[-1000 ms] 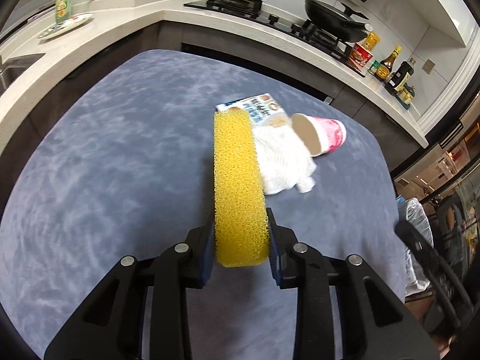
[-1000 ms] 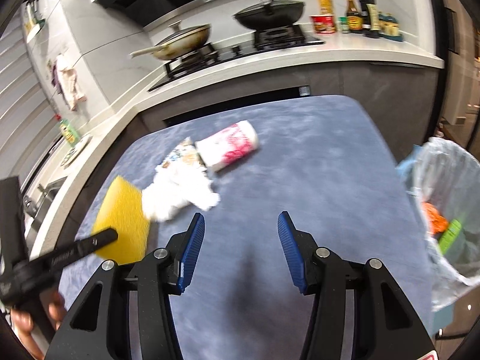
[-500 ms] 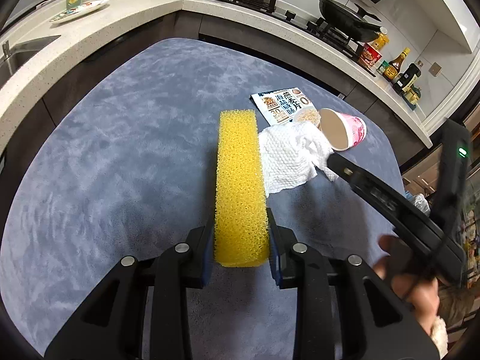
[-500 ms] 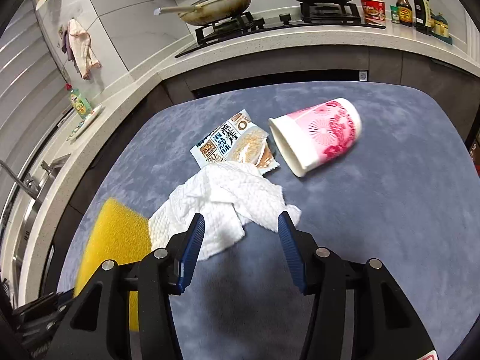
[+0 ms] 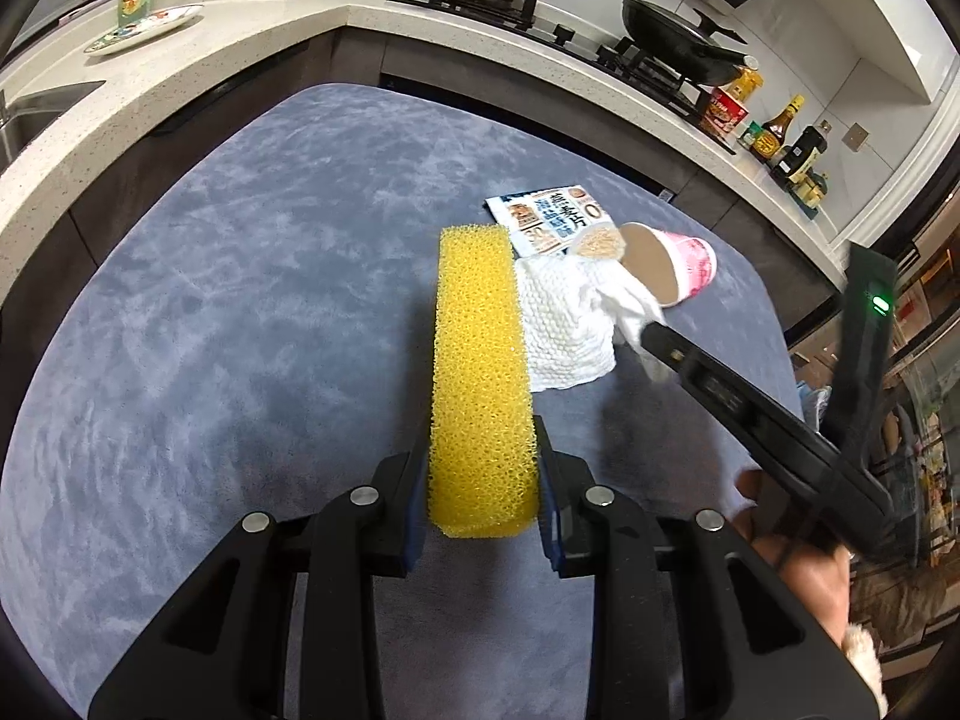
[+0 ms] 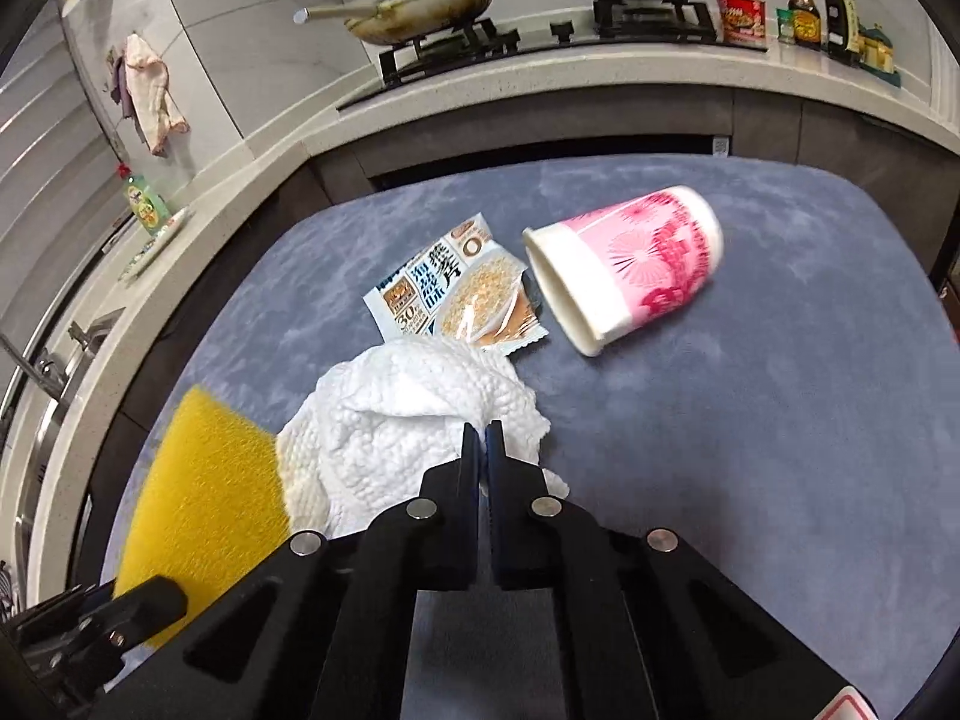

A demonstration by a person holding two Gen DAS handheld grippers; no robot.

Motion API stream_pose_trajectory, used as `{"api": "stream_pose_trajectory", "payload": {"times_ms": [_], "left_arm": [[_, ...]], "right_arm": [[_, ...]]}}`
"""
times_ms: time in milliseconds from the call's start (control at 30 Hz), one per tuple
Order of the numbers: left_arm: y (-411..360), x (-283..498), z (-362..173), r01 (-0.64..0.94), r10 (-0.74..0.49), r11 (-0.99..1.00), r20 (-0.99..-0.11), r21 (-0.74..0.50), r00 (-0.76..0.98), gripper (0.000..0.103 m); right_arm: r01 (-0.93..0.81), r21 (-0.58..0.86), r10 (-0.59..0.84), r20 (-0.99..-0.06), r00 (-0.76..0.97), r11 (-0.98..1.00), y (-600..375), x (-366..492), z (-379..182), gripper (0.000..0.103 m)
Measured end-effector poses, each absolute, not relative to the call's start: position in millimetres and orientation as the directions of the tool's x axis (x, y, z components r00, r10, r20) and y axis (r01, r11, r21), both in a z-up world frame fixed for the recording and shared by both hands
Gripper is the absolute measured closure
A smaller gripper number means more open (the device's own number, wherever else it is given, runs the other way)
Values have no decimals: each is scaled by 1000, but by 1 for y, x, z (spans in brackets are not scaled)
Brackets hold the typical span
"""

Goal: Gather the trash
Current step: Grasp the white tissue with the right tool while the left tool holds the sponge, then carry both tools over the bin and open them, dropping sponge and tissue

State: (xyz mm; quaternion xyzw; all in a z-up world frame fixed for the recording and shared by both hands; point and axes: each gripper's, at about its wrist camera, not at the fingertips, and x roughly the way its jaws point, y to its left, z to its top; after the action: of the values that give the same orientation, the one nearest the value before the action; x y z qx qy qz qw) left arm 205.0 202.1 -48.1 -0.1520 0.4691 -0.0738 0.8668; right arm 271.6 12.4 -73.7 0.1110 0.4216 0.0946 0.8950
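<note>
Right tool (image 6: 479, 441) pinched near edge of crumpled white paper towel (image 6: 402, 420), fingers pressed together on fold. Towel lay on blue-grey velvety table (image 6: 750, 420), touching printed snack wrapper (image 6: 456, 294) beyond it. Pink-and-white paper cup (image 6: 630, 264) on its side just right of wrapper, mouth toward wrapper. Left tool (image 5: 480, 498) clamped long yellow porous sponge (image 5: 480, 372), sponge's right side against towel.
</note>
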Motion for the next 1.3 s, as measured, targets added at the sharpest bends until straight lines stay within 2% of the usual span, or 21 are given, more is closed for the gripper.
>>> {"api": "stream_pose_trajectory", "payload": {"times_ms": [300,567,1067,1300], "left_arm": [[173,186,-25,50,-308,938,-761,-342,571,75],[122,166,-9,149,-366,927,-745,-344,557,75],[-42,161,17,423,-541,830,-711,-364,449,75],[-118,168,21,525,-594,771,-703,-359,391,75]], "right_arm": [[-21,299,220,-649,728,954,-44,203,-16,100],[84,293,112,-593,797,952,-122,143,25,100],[318,265,-130,-546,828,910,-276,72,46,100],[377,259,-180,-560,809,889,-323,69,37,100]]}}
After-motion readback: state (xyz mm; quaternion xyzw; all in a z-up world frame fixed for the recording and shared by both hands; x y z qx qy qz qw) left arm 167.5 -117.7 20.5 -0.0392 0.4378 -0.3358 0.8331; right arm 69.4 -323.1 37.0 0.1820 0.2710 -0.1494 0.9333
